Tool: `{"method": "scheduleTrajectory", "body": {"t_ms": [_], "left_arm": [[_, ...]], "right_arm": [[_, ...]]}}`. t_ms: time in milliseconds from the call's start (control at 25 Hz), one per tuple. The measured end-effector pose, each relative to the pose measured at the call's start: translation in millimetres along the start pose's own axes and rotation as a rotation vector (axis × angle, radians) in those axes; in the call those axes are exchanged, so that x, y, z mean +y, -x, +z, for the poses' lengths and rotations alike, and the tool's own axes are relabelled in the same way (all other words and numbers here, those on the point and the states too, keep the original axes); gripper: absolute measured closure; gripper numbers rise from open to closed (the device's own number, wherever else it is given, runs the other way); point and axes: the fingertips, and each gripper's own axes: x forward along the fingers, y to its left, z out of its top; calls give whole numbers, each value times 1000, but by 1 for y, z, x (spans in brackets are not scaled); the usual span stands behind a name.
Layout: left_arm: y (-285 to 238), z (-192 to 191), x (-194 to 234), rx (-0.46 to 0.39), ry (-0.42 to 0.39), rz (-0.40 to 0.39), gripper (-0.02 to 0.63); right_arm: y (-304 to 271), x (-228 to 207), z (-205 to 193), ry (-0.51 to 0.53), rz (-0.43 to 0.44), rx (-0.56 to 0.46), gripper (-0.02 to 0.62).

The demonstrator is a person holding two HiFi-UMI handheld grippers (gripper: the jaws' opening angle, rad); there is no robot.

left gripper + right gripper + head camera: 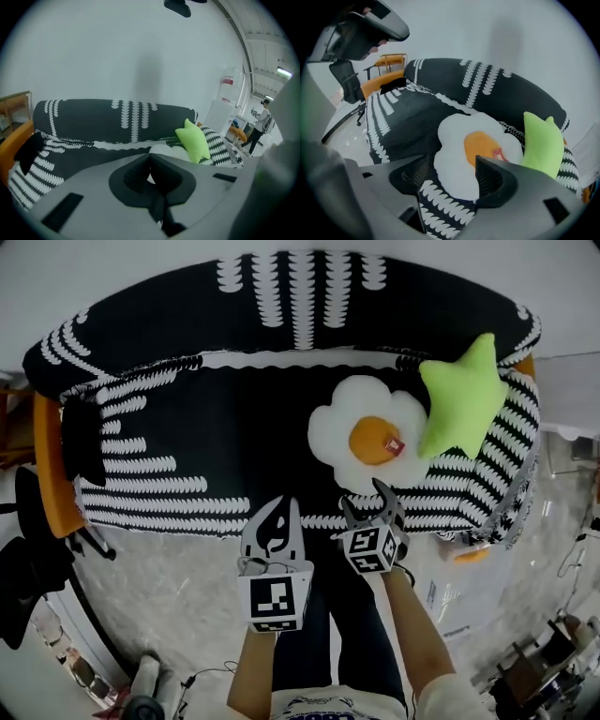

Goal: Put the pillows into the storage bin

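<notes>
A fried-egg pillow point(339, 444), white with an orange yolk, lies on the seat of a black-and-white sofa point(216, 418). A lime-green star pillow point(462, 399) leans against the sofa's right arm, beside the egg pillow. My right gripper point(366, 501) hangs open just in front of the sofa's front edge, pointing down at the egg pillow point(459, 140), with nothing between its fingers. The star pillow point(541, 140) stands to its right. My left gripper point(284, 512) is shut and empty, further left at the sofa front. Past its jaws I see the star pillow point(193, 140) and the egg pillow point(165, 150).
An orange chair point(47, 460) stands against the sofa's left end, and a black cloth point(82, 442) lies over that arm. A black office chair point(28, 563) is at the lower left. Clutter lines the floor at the right. A person point(261, 126) stands far off.
</notes>
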Motion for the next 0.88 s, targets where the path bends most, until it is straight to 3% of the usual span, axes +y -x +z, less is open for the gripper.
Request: {"method": "scheduleTrajectory", "body": {"t_ms": [360,640,880], "left_arm": [[-22,-55,-5,73,22,-22,592],[-36,-81,-18,117,34,-24,592],[-32,-93,-11,124,44,-22,592]], "right_arm": [[-55,6,-47,102,-11,88,267],[-76,-13,-71,282,-123,131,296],[-79,-6,-68,233,-130,117,338]]}}
